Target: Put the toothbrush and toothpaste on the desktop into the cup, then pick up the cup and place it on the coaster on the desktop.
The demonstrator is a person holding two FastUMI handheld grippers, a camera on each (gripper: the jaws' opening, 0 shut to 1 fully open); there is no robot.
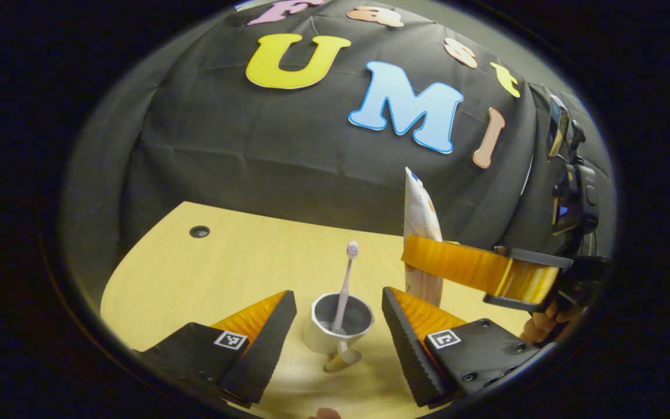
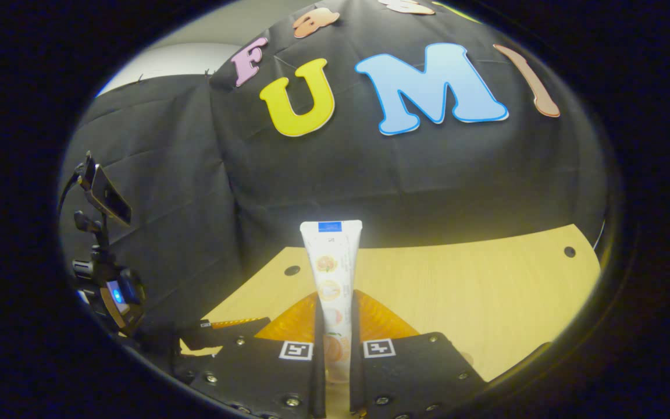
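Note:
A grey cup [image 1: 339,323] with a handle stands on the wooden desktop [image 1: 224,262], and a pale toothbrush [image 1: 346,279] stands in it, head up. My left gripper [image 1: 338,294] is open, its fingers on either side of the cup and apart from it. To the right of the cup, the right gripper [image 1: 415,259] holds a white toothpaste tube [image 1: 422,215] upright above the desk. In the right gripper view that toothpaste tube [image 2: 331,262] is pinched between both fingers of my right gripper [image 2: 335,305], flat crimped end up.
The desktop has round cable holes [image 1: 199,231] [image 2: 569,252]. A hand [image 1: 544,323] holds the right gripper's body. The left gripper's body with its mounted device [image 2: 105,273] is at the left in the right gripper view. The black cloth wall stands close behind the desk.

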